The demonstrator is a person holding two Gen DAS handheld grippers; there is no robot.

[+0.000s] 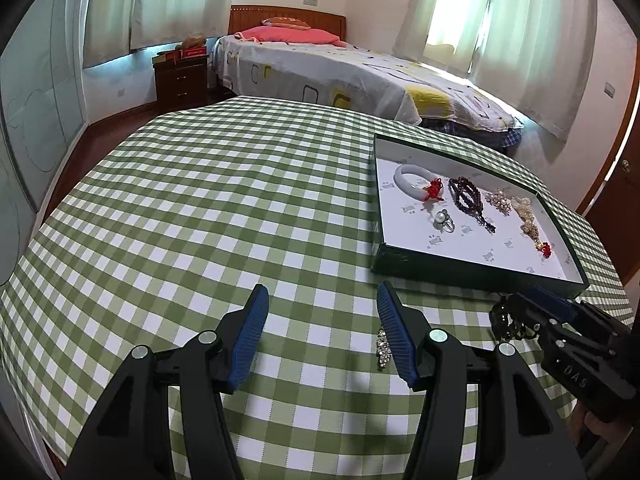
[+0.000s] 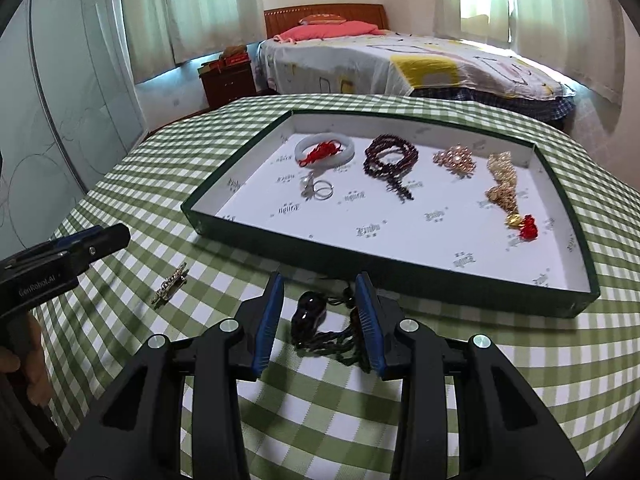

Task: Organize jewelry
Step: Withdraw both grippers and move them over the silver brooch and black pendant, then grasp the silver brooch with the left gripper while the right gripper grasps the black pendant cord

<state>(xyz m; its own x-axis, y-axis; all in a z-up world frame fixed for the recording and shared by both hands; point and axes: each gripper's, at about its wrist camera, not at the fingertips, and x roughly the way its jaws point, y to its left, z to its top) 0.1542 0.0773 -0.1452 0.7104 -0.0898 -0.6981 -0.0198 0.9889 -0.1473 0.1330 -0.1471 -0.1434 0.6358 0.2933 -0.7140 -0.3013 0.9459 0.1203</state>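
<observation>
Left hand-held gripper (image 1: 322, 300) and right hand-held gripper (image 2: 319, 288) both gape.

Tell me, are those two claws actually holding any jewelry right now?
No. The right gripper is open around a dark beaded necklace lying on the tablecloth; the left gripper is open, empty.

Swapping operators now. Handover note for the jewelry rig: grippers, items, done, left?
Left gripper: open, empty, over the cloth; brooch lies by its right finger.
Right gripper: open, astride the dark bracelet on the cloth, not yet closed.
Tray: holds bangle, rings, dark beads, pearl cluster, gold tassel piece.
Done: those five in the tray.
Left: bracelet and brooch, both outside the tray.
</observation>
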